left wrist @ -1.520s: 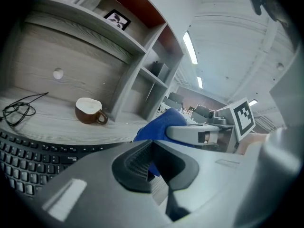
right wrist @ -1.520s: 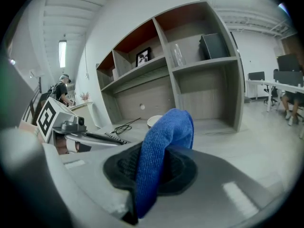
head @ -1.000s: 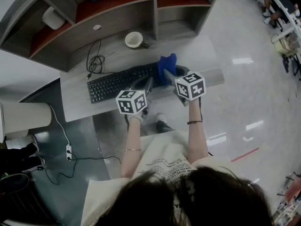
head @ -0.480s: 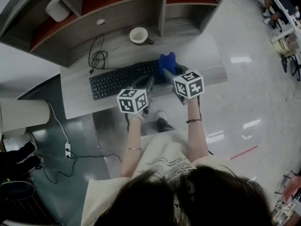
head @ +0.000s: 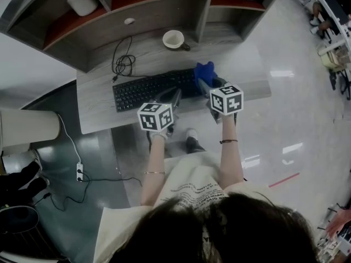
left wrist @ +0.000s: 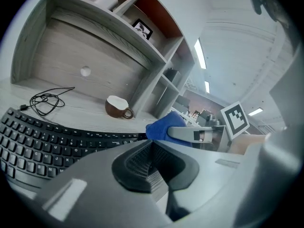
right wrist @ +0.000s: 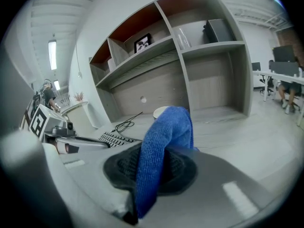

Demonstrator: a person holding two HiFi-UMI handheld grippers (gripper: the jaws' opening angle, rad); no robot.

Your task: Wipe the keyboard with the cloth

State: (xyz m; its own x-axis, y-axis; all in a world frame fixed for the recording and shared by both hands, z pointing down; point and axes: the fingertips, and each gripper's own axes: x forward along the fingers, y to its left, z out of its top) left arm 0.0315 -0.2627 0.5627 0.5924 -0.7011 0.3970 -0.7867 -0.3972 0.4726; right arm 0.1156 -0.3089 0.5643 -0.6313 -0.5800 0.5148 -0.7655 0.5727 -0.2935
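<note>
A black keyboard [head: 153,89] lies across the grey desk [head: 98,116]. My right gripper [head: 204,86] is shut on a blue cloth [head: 204,73], which stands up over the keyboard's right end. In the right gripper view the blue cloth [right wrist: 164,146] is pinched between the pads and folds over the jaws of the right gripper [right wrist: 152,167]. My left gripper [head: 174,98] hovers at the keyboard's front edge, just left of the cloth. In the left gripper view the left gripper [left wrist: 152,148] is shut with nothing in it, and the keyboard [left wrist: 42,144] and cloth [left wrist: 164,126] lie beyond it.
A brown mug [head: 174,39] stands behind the keyboard near the shelf unit. A coiled black cable [head: 125,64] lies at the back left of the desk. A white cup [head: 83,0] sits on the upper shelf. The desk's front edge is directly under my grippers.
The head view has shifted, so the desk sits a little further right in the picture. Both grippers keep their places relative to the keyboard, the right one still holding the cloth.
</note>
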